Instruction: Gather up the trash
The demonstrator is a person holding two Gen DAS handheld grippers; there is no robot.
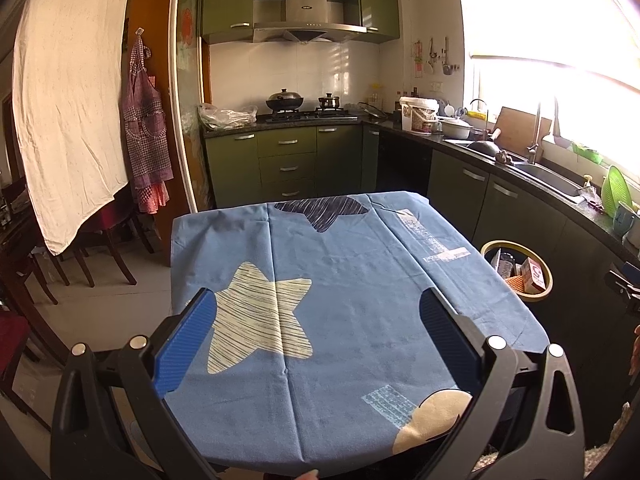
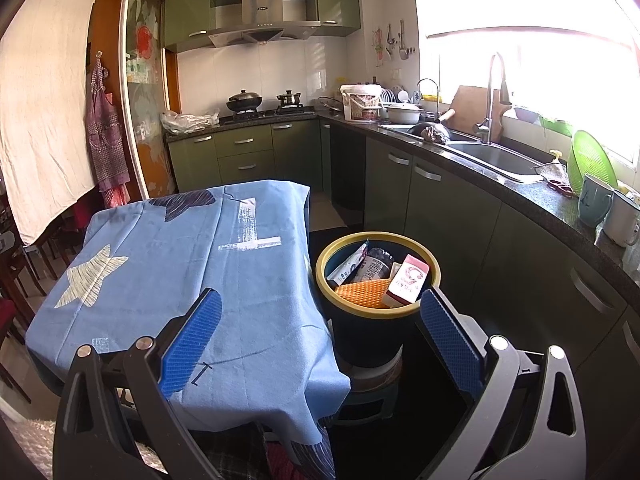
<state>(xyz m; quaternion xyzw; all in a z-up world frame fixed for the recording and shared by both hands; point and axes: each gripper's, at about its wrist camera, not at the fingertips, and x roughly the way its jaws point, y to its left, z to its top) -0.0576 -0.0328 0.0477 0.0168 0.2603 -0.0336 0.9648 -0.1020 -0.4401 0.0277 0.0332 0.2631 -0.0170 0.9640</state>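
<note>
Trash sits in the bin [image 2: 378, 276], packed to the rim: red-and-white carton [image 2: 408, 280] against the right wall, orange textured piece [image 2: 362, 294] at the front, dark printed packet [image 2: 374, 266] and a white-blue wrapper [image 2: 348, 266] at the back; print on all too small to read. Bin has a yellow rim and dark body and stands just off the right edge of the counter [image 2: 192, 248], on some low stand that's mostly hidden behind the cloth overhang and in shadow. Counter is covered by a blue cloth with star prints; nothing lies on it. In the left wrist view the bin [image 1: 516, 270] is partly cut by the counter's right edge, only carton and orange piece legible. Left tongs [image 1: 318, 320] gape wide over the counter's near half, blue pads well apart, gripping nothing. Right tongs [image 2: 318, 322] equally wide, empty, left pad over the counter's near right corner, right pad in front of the bin's rim. Window glare blows out the upper right in both views. A fingertip shows at the bottom edge of the left view, cropped.
</note>
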